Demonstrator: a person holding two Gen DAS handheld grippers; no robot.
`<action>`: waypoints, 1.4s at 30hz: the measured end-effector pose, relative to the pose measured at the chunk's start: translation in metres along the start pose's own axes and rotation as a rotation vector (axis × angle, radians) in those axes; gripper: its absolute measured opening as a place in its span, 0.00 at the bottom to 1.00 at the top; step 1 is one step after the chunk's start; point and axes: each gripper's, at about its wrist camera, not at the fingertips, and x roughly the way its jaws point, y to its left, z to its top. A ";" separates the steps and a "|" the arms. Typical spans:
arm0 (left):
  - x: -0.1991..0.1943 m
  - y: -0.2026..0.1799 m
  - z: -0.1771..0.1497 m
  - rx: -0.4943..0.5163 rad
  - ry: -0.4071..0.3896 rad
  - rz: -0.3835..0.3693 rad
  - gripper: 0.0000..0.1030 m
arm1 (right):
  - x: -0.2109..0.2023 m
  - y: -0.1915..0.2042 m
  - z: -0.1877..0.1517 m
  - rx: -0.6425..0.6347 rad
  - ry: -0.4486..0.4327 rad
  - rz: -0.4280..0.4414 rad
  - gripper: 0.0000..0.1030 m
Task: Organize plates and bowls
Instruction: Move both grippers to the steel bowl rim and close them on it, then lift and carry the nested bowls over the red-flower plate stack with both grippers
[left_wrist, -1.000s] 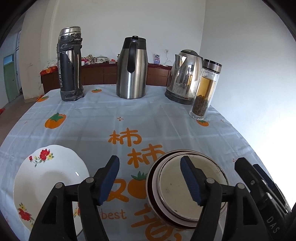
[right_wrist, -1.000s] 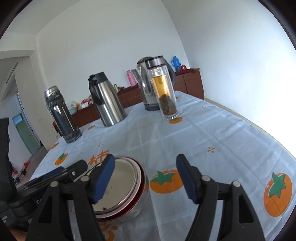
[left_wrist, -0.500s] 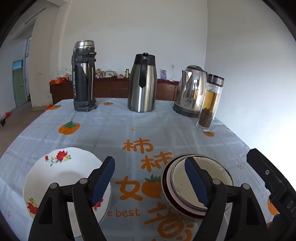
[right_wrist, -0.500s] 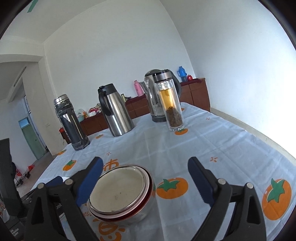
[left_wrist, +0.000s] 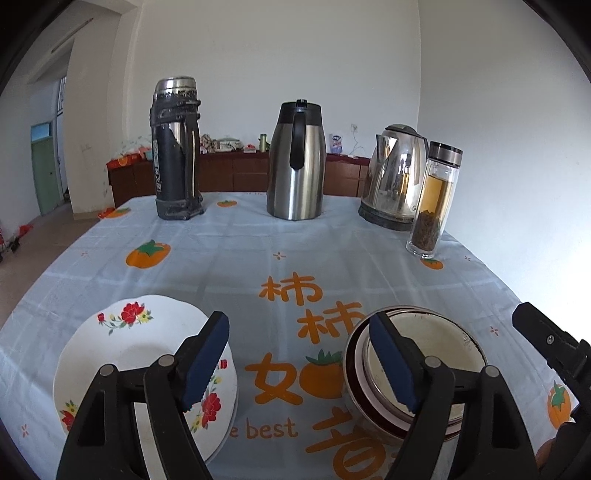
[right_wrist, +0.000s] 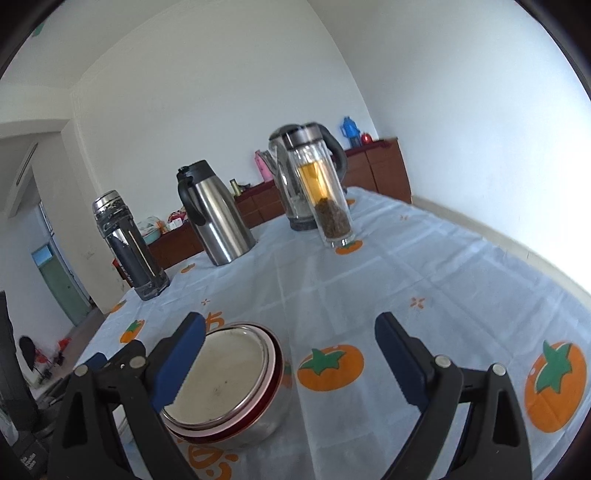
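Left tongs (left_wrist: 299, 363): on my feed these are spread wide with nothing between the pads, just tablecloth showing in the gap. They hang above the near edge of the table, pointing down a bit.

Left tong pads (left_wrist: 205, 360): blue and ribbed. The left one sits in front of the plate, the right one in front of the bowls, but I can't see either pressing on anything.

Right tongs (right_wrist: 290, 363): also wide apart and not holding anything. The left pad overlaps the bowls' rim in my view and the right one is over bare cloth.

Bowls (left_wrist: 424, 365): a nested stack, metal outside with a red rim and a pale bowl on top, standing upright at the near right of the table. In the right camera the bowls (right_wrist: 229, 380) show some dark specks inside.

Plates (left_wrist: 136, 354): white with red flowers, near left side, well apart from the bowls. Looks like more than one stacked, going by the edge.

Tablecloth (left_wrist: 236, 258): light blue with orange fruit prints and orange lettering.

Back row: black flask (left_wrist: 175, 151) on the left, steel jug (left_wrist: 297, 162) in the middle, kettle (left_wrist: 397, 177) to the right, and a glass tea bottle (left_wrist: 434, 201) just beside the kettle.

Behind the table: brown cabinet (left_wrist: 243, 173) along the wall.
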 end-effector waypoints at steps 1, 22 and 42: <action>0.000 0.000 0.000 -0.002 0.006 -0.001 0.78 | 0.001 -0.002 0.000 0.012 0.012 0.005 0.88; -0.001 -0.004 0.003 -0.033 0.025 -0.072 0.95 | 0.025 0.005 -0.012 -0.024 0.146 0.056 0.60; 0.033 -0.009 -0.015 -0.107 0.223 -0.240 0.33 | 0.038 0.006 -0.020 0.016 0.223 0.108 0.53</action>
